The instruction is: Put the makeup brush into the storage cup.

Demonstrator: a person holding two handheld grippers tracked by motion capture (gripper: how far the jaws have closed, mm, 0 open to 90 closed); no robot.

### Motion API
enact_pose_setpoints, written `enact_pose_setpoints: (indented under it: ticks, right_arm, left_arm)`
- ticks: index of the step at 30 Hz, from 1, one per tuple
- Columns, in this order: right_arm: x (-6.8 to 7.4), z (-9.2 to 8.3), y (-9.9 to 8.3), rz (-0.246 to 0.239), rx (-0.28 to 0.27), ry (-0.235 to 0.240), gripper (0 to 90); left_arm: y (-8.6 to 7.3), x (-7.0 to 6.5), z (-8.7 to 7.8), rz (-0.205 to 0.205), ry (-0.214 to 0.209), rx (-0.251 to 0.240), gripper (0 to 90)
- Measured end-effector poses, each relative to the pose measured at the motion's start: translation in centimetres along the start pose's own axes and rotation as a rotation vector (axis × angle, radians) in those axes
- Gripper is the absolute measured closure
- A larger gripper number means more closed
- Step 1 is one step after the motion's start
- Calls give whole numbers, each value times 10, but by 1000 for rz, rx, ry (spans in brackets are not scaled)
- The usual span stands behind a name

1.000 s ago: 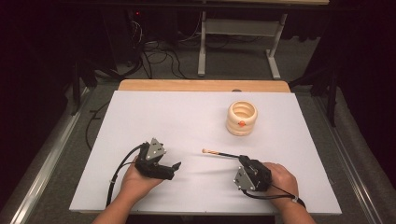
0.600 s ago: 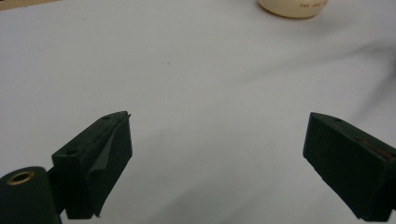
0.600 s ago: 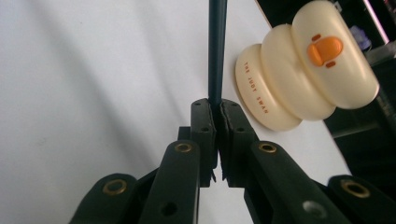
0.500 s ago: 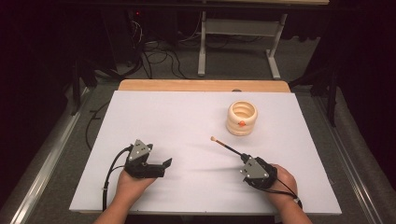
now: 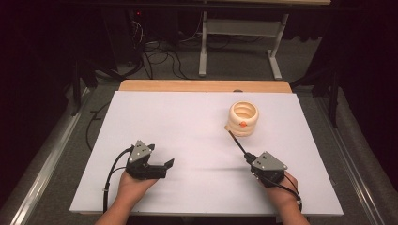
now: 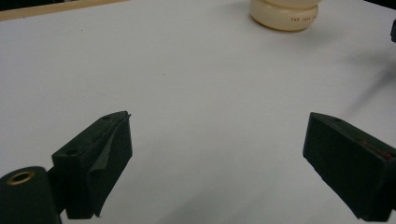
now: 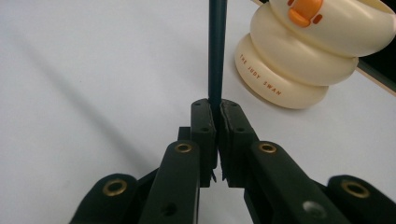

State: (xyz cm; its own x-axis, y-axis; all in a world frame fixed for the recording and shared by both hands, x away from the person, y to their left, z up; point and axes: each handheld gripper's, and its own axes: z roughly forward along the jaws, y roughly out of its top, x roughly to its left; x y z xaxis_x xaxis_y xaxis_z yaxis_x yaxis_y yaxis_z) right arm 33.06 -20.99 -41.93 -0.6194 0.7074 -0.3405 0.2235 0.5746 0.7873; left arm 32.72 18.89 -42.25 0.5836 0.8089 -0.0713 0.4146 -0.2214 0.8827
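A cream ring-stacked holder (image 5: 244,118) with an orange beak mark stands on the white table (image 5: 187,122), right of centre; it shows close in the right gripper view (image 7: 303,60) and at the top of the left gripper view (image 6: 285,14). My right gripper (image 5: 250,160) is shut on a thin dark pencil (image 5: 237,143), whose far end reaches the holder's base. In the right gripper view the pencil (image 7: 217,51) rises straight from the closed jaws (image 7: 215,109). My left gripper (image 5: 166,164) rests at the front left, open, with nothing between its jaws (image 6: 217,158).
A wooden strip (image 5: 202,86) runs along the table's far edge. Behind it are a metal stand (image 5: 239,42) and cables on the floor (image 5: 159,51). A metal rail (image 5: 47,159) runs along the left side.
The right gripper has swung the pencil's tip from the table's middle toward the holder. The left gripper has lowered and settled at the front left.
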Motion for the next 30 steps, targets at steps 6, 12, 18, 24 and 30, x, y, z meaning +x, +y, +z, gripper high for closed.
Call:
enact_pose_setpoints:
  ticks: [6,12,18,24,30]
  right_arm:
    - [-2,-4,-1,77,-38,10,875]
    - [-6,-6,-3,166,-83,30,875]
    - [-12,-9,-6,234,-118,46,875]
    - [-15,-10,-7,267,-142,51,875]
    - [-15,-10,-6,248,-134,58,875]
  left_arm:
    - [0,0,-2,-1,10,-15,89]
    - [0,1,-3,-13,14,-27,89]
    - [-1,2,-3,-20,18,-34,89]
    - [-1,3,-4,-27,18,-50,89]
    - [-1,2,-5,-31,18,-59,100]
